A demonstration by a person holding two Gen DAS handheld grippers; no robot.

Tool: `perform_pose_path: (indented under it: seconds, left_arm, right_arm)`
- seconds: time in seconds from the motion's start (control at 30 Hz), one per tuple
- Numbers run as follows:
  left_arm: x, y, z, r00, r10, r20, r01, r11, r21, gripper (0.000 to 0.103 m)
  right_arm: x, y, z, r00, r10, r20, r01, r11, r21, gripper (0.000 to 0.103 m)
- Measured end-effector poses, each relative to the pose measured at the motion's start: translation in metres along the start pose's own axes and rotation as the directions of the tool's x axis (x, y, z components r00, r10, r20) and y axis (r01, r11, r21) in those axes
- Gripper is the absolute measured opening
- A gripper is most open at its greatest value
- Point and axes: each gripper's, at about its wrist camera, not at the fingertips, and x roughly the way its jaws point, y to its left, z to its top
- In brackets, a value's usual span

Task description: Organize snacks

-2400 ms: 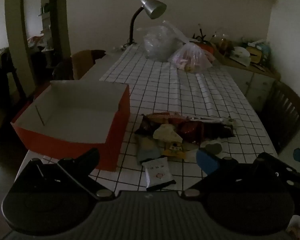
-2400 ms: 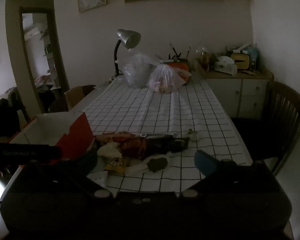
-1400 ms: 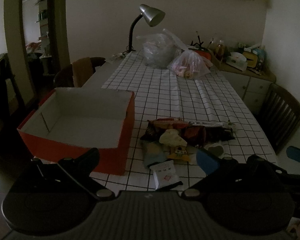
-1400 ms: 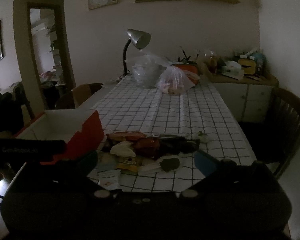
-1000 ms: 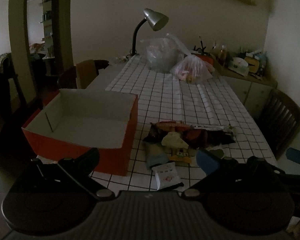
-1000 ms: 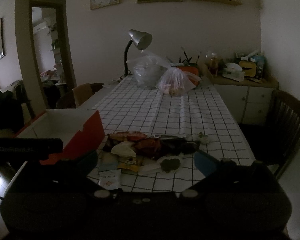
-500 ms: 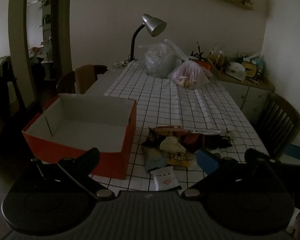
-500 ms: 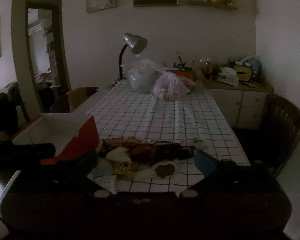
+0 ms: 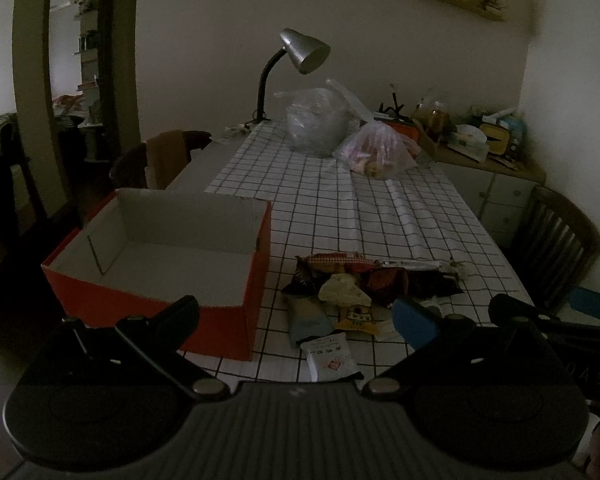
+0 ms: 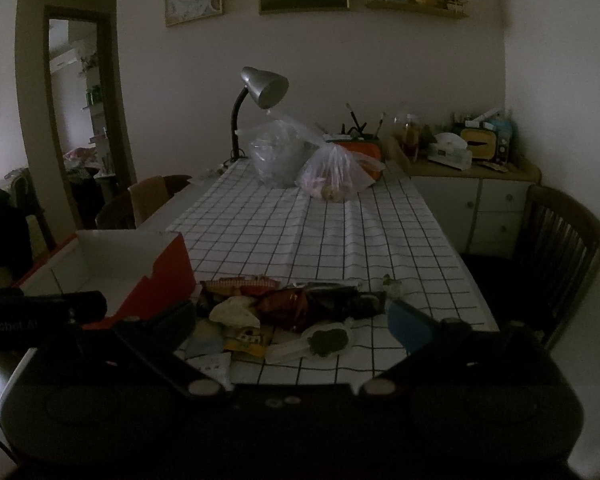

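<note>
An open orange box (image 9: 156, 304) with a white, bare inside stands at the near left of the table; the right wrist view shows the box (image 10: 156, 276) too. A heap of snack packets (image 9: 356, 288) lies just right of it, also visible as the heap of packets (image 10: 284, 308). A small white packet (image 9: 330, 358) lies nearest the front edge. My left gripper (image 9: 296, 324) hangs open above the near edge, nothing between its fingers. My right gripper (image 10: 292, 330) is open too, short of the heap.
A checked cloth (image 9: 352, 208) covers the table. At the far end stand a desk lamp (image 9: 300, 50) and two plastic bags (image 9: 352, 136). Wooden chairs sit at the right (image 10: 560, 248) and the far left (image 9: 156, 160). A cluttered sideboard (image 10: 472, 184) lines the right wall.
Both grippers have drawn back and tilted up a little, so more wall and pictures show. The box and the snack heap have not moved.
</note>
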Motion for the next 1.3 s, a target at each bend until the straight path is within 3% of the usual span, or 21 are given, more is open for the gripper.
perform_pose_path:
  seconds: [0.47,0.77,1.1,1.3]
  left_arm:
    - [0.014,0.017,0.004,0.998,-0.055,-0.005,0.055,0.998,0.023,0.103]
    - [0.033,0.014,-0.001,0.994,-0.085,-0.064,0.087,0.996,0.027,0.103]
    - [0.073,-0.014,-0.014,0.984,-0.018,-0.178,0.023,0.999,0.026,0.103]
    - [0.1,-0.024,-0.022,0.966,0.018,-0.258,-0.024,0.999,-0.022,0.103]
  right_arm:
    - [0.005,0.017,0.002,0.999,-0.047,0.007,0.047,0.999,0.016,0.102]
    - [0.01,0.014,-0.003,0.998,-0.058,-0.022,0.058,0.998,0.011,0.102]
    - [0.05,-0.024,-0.015,0.991,0.013,-0.133,-0.011,1.0,0.02,0.1]
    - [0.084,-0.052,-0.017,0.977,0.069,-0.204,-0.071,0.998,0.0,0.098]
